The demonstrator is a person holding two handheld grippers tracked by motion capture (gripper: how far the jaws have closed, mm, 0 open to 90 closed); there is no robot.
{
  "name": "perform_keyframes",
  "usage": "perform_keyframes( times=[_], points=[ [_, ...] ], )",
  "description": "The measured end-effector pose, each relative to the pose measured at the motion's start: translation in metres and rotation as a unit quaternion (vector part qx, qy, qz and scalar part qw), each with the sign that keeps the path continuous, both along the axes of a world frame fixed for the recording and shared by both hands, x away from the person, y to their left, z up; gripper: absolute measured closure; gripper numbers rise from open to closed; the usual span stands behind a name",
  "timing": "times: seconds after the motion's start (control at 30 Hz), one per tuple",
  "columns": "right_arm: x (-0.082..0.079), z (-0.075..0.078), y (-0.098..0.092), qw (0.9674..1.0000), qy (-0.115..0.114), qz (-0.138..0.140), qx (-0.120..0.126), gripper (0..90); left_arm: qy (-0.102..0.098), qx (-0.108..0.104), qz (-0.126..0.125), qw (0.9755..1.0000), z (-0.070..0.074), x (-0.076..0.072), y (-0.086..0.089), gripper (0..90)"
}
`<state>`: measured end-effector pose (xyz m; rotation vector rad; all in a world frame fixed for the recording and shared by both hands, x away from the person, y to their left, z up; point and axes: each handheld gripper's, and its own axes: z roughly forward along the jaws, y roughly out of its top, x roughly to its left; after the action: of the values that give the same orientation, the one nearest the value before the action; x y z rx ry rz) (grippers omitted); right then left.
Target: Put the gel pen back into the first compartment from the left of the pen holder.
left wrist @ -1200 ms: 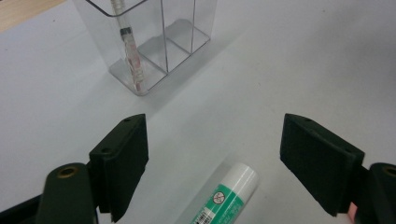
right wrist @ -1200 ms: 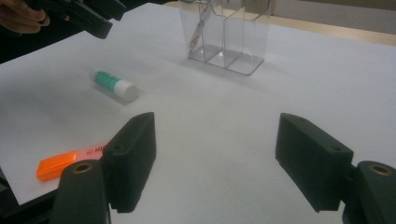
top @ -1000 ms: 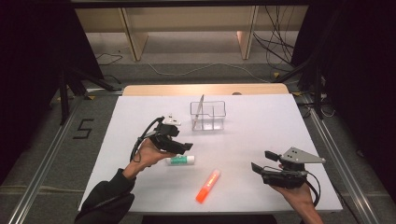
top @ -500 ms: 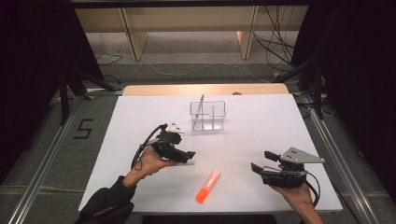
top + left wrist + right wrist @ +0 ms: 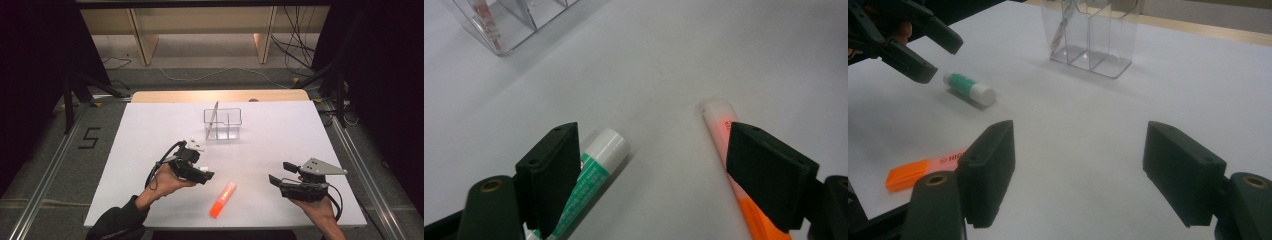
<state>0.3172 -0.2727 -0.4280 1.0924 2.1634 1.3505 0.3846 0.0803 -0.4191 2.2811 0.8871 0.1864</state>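
1. Left gripper (image 5: 197, 172): jaws spread wide, holding nothing, hovering just over the green-and-white glue stick (image 5: 594, 172), which lies flat on the white table (image 5: 280, 135).
2. Orange highlighter (image 5: 223, 199) lies at 4 o'clock from the left gripper, near it.
3. Right gripper (image 5: 280, 174): jaws apart, empty, well apart from both.
4. Clear acrylic organizer (image 5: 223, 123) sits at 12 o'clock, far side.

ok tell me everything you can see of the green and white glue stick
The glue stick is a small plastic-looking cylinder with a white cap at one end and a green and white printed label on its body. It lies flat on its side on the white table, casting a thin shadow. The left claw is open right above it, one jaw covering part of the label in the left gripper view; whether that jaw touches it I can't tell. The orange highlighter lies apart from it.
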Motion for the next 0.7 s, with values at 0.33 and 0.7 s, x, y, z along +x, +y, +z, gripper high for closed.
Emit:
perform_keyframes(
  times=[0.33, 0.7],
  points=[
    [0.000, -0.001, 0.000, 1.0000, 0.003, -0.001, -0.001, 29.8, 0.008, 0.001, -0.004, 1.0000, 0.000, -0.009, -0.007, 21.4],
    [0.000, -0.002, 0.001, 1.0000, 0.005, 0.000, -0.002, 29.8, 0.018, 0.009, -0.002, 0.9998, -0.006, -0.016, -0.014, 21.6]
  ],
)
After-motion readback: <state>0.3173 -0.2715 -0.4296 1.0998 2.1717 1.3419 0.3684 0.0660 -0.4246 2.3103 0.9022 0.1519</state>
